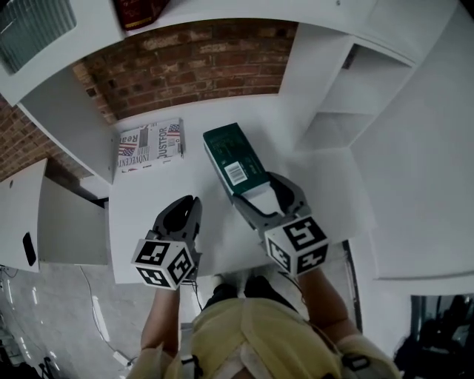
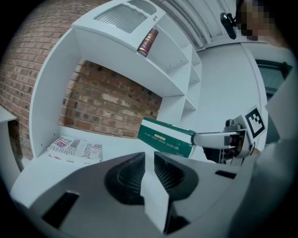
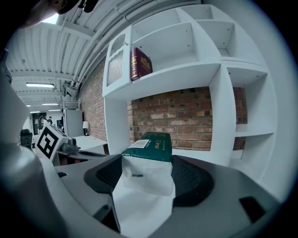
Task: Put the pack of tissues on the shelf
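Right gripper view, middle: pack [image 3: 151, 146] squeezed in right gripper [image 3: 148, 168], far end hidden. Left gripper [image 2: 149, 162] open just a crack, empty. Head view, top: book [image 1: 141, 11] cut off.

On the white counter [image 1: 221, 240], the folded printed newspaper [image 1: 150, 145] lies at 11 o'clock, just before the red brick wall [image 1: 200, 66]. The green rectangular tissue pack [image 1: 231, 157] hangs above the counter at 12 o'clock, right of the newspaper, its near end between the right tool's [image 1: 261, 194] jaws. The left tool [image 1: 187, 209] sits at 7 o'clock from the pack. The dark red hardback book [image 3: 140, 64] stands on an upper shelf [image 3: 172, 74].
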Motion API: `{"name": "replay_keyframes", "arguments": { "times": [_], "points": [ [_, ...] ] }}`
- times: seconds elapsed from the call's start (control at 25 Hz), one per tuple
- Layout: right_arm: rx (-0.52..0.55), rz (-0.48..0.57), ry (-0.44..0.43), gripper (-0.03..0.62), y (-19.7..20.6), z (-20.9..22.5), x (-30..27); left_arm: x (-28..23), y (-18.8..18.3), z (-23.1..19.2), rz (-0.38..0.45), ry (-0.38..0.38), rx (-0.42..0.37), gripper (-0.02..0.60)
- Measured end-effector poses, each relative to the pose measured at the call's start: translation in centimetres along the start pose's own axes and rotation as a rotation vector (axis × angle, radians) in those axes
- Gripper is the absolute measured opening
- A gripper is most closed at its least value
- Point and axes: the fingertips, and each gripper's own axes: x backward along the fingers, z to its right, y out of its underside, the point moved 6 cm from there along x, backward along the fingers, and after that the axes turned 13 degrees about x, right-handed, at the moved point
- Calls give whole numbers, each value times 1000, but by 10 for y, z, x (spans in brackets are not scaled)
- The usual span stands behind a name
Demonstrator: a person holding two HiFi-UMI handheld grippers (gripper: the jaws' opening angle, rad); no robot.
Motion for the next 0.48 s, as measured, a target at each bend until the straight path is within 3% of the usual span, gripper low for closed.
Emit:
{"name": "replay_keyframes", "arguments": {
  "times": [0.48],
  "points": [
    [35,63,-8,333,-57,28,57,-2,-49,52,12,83,-106,51]
  ]
}}
